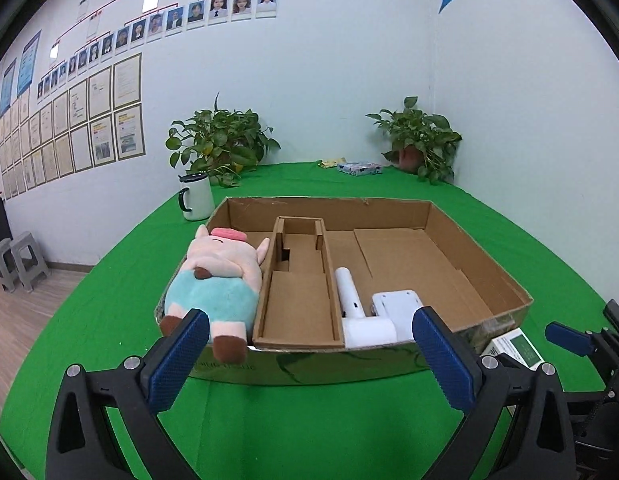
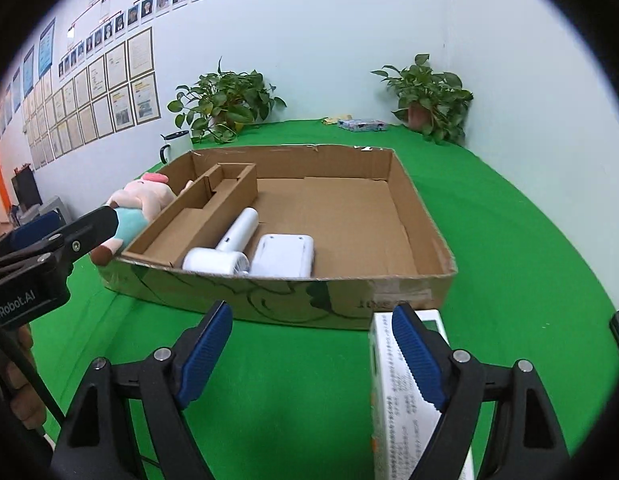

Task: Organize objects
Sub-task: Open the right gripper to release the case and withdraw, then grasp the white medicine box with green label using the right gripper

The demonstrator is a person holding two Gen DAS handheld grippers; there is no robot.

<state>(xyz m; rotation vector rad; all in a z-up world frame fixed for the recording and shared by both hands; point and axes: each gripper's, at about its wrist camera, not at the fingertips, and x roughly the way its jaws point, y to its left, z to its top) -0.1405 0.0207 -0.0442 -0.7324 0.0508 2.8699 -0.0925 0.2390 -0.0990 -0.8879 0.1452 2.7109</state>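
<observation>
A shallow cardboard box (image 1: 481,264) (image 2: 425,216) sits on the green cloth. A plush pig (image 1: 217,276) (image 2: 143,196) lies in its left compartment, one foot over the near rim. The narrow middle compartment (image 1: 297,308) holds nothing. In the big right section lie a white hair dryer (image 1: 349,292) (image 2: 233,240) and a white flat device (image 1: 397,304) (image 2: 283,254). A white and green carton (image 1: 517,348) (image 2: 409,412) lies on the cloth before the box's near right corner. My left gripper (image 1: 309,320) stands open in front of the box. My right gripper (image 2: 312,312) is open, its right finger over the carton.
A white mug (image 1: 197,196) stands left of the box's far corner. Two potted plants (image 1: 221,140) (image 1: 421,136) and a tissue pack (image 1: 359,167) sit at the table's far edge. Grey stools (image 1: 17,260) stand on the floor at left.
</observation>
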